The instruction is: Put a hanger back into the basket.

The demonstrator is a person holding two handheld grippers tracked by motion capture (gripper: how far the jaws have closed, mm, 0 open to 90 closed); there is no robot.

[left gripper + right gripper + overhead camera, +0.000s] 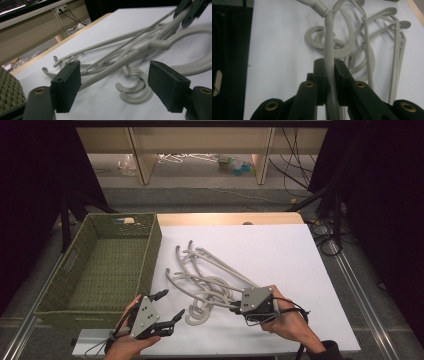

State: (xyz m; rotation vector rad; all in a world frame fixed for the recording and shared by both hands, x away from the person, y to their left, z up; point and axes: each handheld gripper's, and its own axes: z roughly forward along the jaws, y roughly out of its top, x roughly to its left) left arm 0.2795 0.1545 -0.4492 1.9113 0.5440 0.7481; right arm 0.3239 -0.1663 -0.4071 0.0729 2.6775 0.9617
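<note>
Left gripper (pixel 169 314): held low at the near edge of the white sheet, jaws spread with nothing between them; just beside the basket's near right corner.
Right gripper (pixel 234 308): pinched tight on one arm of a grey hanger (pixel 329 75), pads pressed on both sides of it.
Hangers (pixel 207 280): lay tangled in a pile in the middle of the sheet, hooks (pixel 133 91) curled toward the near side, long arms reaching to the far left.
White sheet (pixel 280 255): bare to the right of the pile and behind it, with wide open room up to its right and far edges.
Basket (pixel 150 255): green woven, stood at the left, partly over the table's left edge, right wall near the pile but apart from it.
Table edge (pixel 225 218): strip of wood seen past the far border of the sheet.
</note>
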